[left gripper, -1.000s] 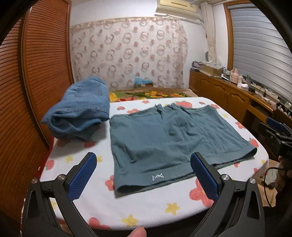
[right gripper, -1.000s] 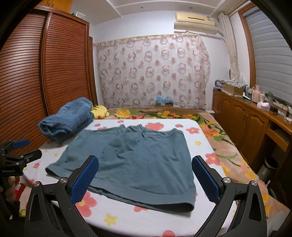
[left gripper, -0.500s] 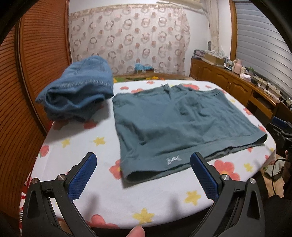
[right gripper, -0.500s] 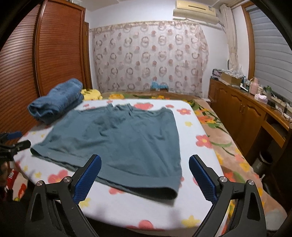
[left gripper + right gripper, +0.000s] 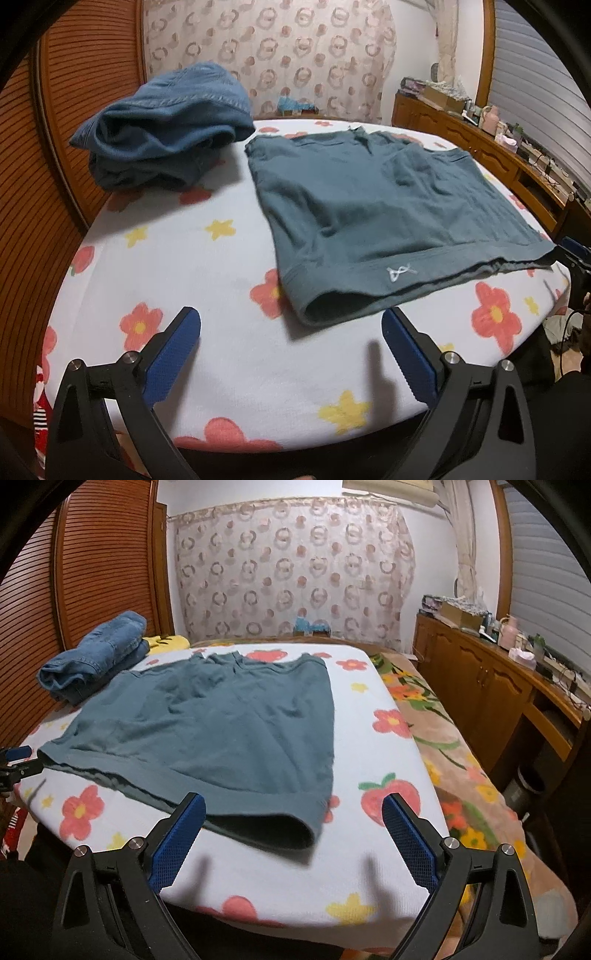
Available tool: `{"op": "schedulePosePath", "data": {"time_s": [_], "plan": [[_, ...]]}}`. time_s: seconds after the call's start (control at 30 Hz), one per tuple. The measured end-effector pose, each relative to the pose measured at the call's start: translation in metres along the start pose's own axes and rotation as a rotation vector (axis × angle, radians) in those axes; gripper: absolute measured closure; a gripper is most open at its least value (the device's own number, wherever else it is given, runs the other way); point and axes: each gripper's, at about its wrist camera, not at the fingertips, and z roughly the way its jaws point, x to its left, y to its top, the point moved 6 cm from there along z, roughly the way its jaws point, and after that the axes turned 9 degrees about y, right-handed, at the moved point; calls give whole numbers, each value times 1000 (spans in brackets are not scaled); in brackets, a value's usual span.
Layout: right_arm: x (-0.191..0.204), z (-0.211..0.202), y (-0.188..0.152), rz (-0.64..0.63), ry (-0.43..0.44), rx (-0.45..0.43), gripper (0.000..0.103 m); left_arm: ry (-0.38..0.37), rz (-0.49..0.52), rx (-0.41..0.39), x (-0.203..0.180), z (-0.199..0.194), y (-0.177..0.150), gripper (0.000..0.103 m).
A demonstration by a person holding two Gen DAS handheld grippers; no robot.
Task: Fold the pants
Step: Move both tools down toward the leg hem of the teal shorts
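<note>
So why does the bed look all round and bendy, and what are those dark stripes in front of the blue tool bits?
Both wrist views use fisheye lenses, so the flowered sheet bulges and the corners go black. In the right wrist view, the right tool casts two soft finger shadows on the sheet; in the left wrist view, the left tool does too. The teal pants look slightly blurry at their near edge.

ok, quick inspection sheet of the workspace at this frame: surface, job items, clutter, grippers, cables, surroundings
Surface: white flowered sheet over a board, lying on a bed.
Job's things: teal shorts spread flat, unfolded, near hem gaping open.
Clutter: blue jeans folded in a pile beside the shorts, apart from them; yellow plush toy behind.
Grippers: left gripper open, empty, short of the hem; right gripper open, empty, over the hem corner.
Cables: wires on the sideboard, far from the work.
Surroundings: slatted wardrobe, patterned curtain.
</note>
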Motion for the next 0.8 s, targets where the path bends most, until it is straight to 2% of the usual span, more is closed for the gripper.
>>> {"op": "schedulePosePath", "data": {"time_s": [0.13, 0.33, 0.43, 0.53, 0.63, 0.73, 0.8], "plan": [[0, -4, 1, -1, -19, 11, 6, -3, -14, 12, 6, 3, -2, 10], [-4, -10, 2, 5, -7, 10, 7, -14, -14, 4, 9, 4, 0, 27], [-9, -8, -3, 2, -14, 17, 12, 17, -22, 0, 12, 7, 3, 27], [-14, -5, -4, 13, -6, 27, 17, 16, -30, -2, 14, 9, 4, 29], [-15, -3, -1, 14, -4, 27, 26, 6, -26, -3, 12, 10, 7, 36], [-17, -3, 2, 4, -6, 19, 43, -14, -25, -7, 9, 9, 8, 46], [-20, 2, 5, -3, -15, 25, 61, -19, -24, -15, 7, 7, 10, 52]]}}
